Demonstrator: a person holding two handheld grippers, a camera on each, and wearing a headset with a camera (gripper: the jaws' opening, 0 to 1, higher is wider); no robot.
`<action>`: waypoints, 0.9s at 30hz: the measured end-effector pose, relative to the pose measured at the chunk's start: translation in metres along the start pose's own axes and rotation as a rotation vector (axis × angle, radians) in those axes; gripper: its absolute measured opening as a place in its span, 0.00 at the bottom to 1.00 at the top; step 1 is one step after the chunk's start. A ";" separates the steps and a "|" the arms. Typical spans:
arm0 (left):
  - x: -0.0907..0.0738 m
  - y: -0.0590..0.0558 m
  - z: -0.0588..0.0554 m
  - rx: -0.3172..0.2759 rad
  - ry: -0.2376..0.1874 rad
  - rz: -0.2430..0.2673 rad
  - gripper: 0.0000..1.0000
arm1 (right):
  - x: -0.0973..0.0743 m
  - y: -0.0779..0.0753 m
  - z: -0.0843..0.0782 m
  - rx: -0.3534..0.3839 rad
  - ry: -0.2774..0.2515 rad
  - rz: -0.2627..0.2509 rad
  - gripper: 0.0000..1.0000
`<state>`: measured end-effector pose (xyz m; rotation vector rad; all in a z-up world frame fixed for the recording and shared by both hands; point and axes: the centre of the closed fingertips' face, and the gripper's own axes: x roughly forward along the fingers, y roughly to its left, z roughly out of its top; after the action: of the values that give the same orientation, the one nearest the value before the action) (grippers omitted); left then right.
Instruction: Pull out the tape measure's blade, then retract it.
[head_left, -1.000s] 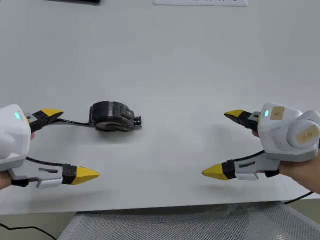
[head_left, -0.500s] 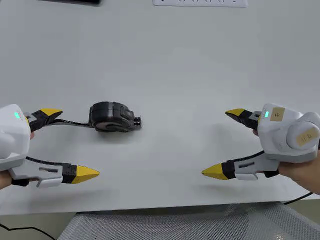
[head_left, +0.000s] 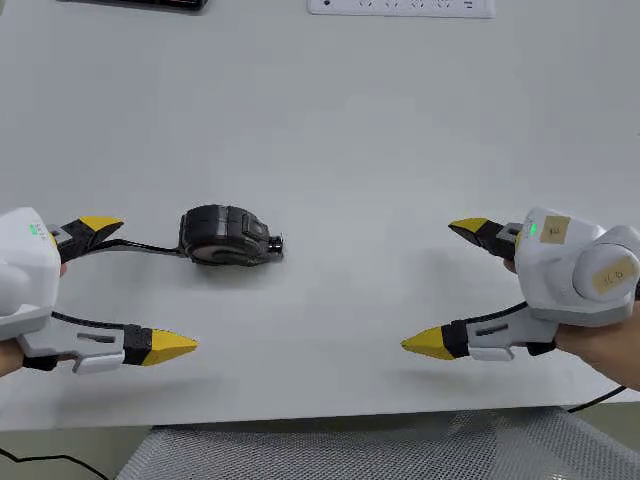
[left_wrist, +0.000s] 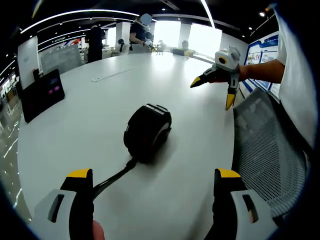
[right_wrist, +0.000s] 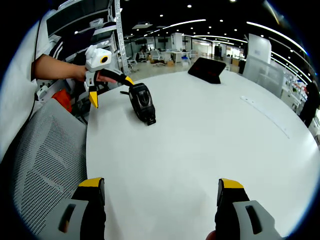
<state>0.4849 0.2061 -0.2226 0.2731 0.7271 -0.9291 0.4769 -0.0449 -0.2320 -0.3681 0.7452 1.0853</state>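
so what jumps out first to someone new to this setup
A black tape measure lies on the white table, left of centre in the head view, blade not out, its strap trailing toward the left gripper. Both yellow-tipped grippers hang wide open and empty, the right gripper well away from it.

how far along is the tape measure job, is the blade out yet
Done: nothing that shows. The tape measure lies on the table with no blade drawn out of its case. In hand: nothing. The left hand-held gripper and the right hand-held gripper are both open and apart from the case, though its strap trails toward the left one. Left: grasping it, pulling the blade out and retracting it.
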 end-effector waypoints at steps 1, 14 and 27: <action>0.000 0.000 0.000 -0.001 0.000 -0.002 0.99 | 0.000 0.000 0.000 -0.001 0.000 0.000 0.93; 0.005 0.007 0.003 0.045 0.029 -0.015 0.96 | 0.004 -0.003 0.007 -0.023 0.004 0.011 0.92; 0.012 0.016 0.008 0.085 0.072 -0.031 0.91 | 0.009 -0.006 0.014 -0.075 0.023 0.046 0.94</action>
<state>0.5064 0.2041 -0.2260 0.3726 0.7603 -0.9846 0.4896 -0.0326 -0.2288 -0.4301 0.7379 1.1569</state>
